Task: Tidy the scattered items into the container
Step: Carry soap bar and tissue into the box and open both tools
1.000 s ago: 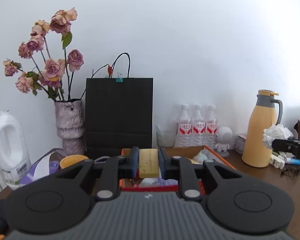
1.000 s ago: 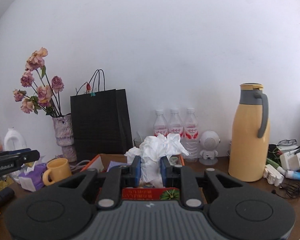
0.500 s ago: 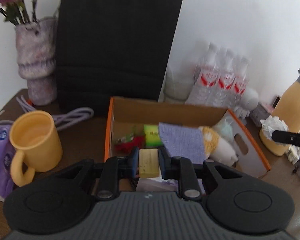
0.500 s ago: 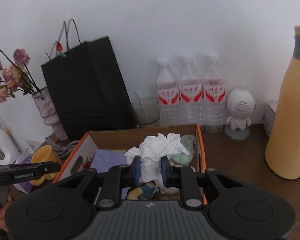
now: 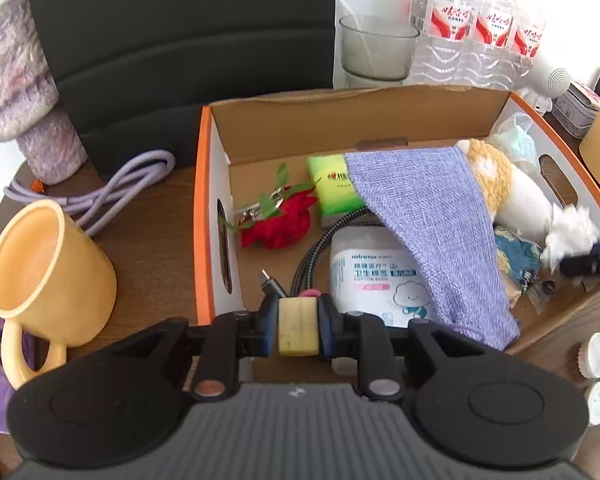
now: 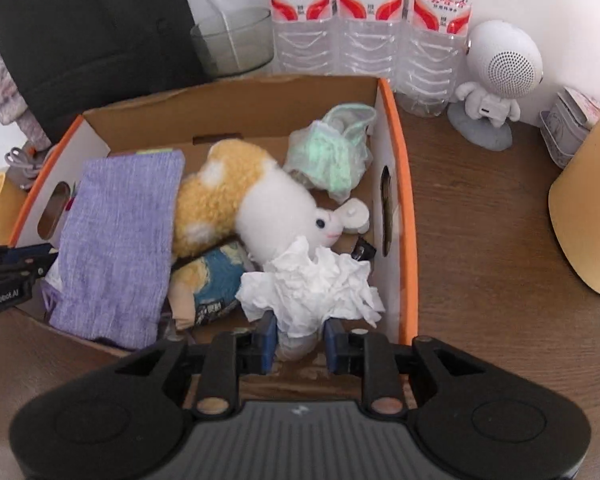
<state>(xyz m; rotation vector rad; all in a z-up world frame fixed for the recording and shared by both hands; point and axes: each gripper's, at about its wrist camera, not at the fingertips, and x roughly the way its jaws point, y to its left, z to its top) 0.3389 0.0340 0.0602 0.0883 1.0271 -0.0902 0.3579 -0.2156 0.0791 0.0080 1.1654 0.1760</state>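
Hanging over the box [image 5: 204, 208], the left gripper [image 5: 299, 326] pinches a yellow block [image 5: 299, 326] above its near left corner. The right gripper [image 6: 299, 338] has just been opening, tissue [image 6: 312, 284] loose between its jaws, above the near right corner.

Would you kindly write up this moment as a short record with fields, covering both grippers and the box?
left gripper: shut on a yellow block, over the box's near edge
right gripper: jaws have just been opening; tissue wad between the fingers, a gap beside it
box: orange-rimmed, open, on the table
box contents: purple cloth, plush toy, red flower, cotton bud pack, cable
outside box: yellow mug, to the left
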